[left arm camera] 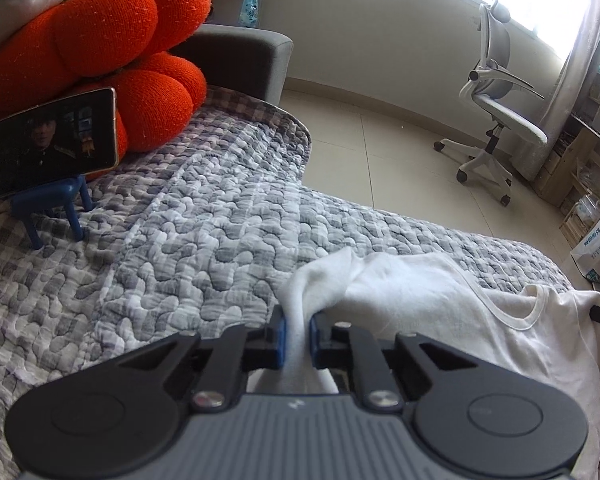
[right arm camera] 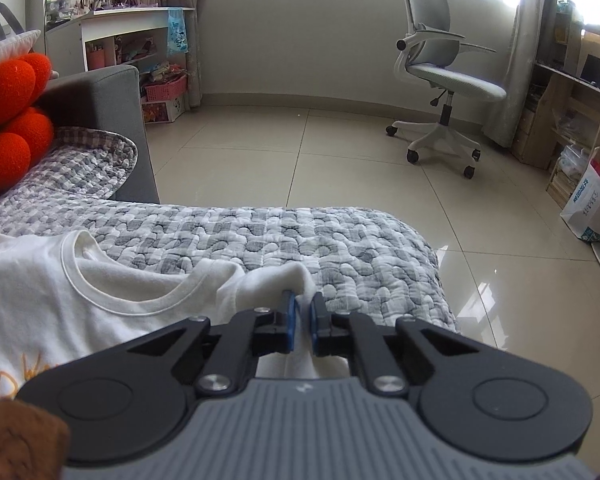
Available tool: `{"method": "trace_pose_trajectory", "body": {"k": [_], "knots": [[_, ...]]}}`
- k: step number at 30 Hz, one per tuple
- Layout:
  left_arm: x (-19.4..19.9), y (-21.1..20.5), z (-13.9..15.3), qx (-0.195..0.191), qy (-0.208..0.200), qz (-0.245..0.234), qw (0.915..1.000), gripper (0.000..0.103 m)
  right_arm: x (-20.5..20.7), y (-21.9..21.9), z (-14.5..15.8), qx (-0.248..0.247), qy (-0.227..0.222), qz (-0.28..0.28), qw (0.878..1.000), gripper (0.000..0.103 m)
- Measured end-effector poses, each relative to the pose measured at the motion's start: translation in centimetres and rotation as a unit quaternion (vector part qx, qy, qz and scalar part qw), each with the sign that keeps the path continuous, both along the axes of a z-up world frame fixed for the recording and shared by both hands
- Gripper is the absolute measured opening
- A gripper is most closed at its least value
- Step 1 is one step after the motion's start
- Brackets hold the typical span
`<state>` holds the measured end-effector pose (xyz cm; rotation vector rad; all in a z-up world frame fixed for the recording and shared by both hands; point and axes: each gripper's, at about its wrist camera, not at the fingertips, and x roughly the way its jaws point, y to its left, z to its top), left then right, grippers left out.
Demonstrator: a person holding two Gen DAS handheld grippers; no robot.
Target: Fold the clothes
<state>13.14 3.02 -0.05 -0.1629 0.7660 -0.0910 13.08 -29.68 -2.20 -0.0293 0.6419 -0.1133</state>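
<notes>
A white T-shirt lies on a grey checked quilt, its round collar toward the far edge. My left gripper is shut on a bunched fold of the shirt near its left shoulder, the cloth pinched between the blue pads. In the right wrist view the same white T-shirt shows its collar and orange print at lower left. My right gripper is shut on a fold of the shirt's right shoulder, with white cloth squeezed between its pads.
An orange knitted cushion and a phone on a blue stand sit on the quilt at the left. A grey sofa arm stands behind. Beyond the quilt's edge are tiled floor, an office chair and a paper bag.
</notes>
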Motion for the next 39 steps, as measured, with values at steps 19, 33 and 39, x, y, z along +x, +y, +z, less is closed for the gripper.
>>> {"method": "trace_pose_trajectory", "body": {"k": [19, 33, 39], "knots": [[0.5, 2.4, -0.5, 0.068, 0.004, 0.039, 0.9969, 0.020, 0.3, 5.4, 0.8, -0.084, -0.071, 0.026, 0.994, 0.006], [0.1, 3.0, 0.2, 0.079, 0.005, 0.031, 0.9964, 0.067, 0.7, 5.3, 0.5, -0.084, -0.036, -0.030, 0.995, 0.010], [-2.1, 4.4, 2.6, 0.066, -0.022, 0.018, 0.9974, 0.080, -0.6, 4.1, 2.4, -0.069, -0.048, -0.044, 0.995, 0.024]]}}
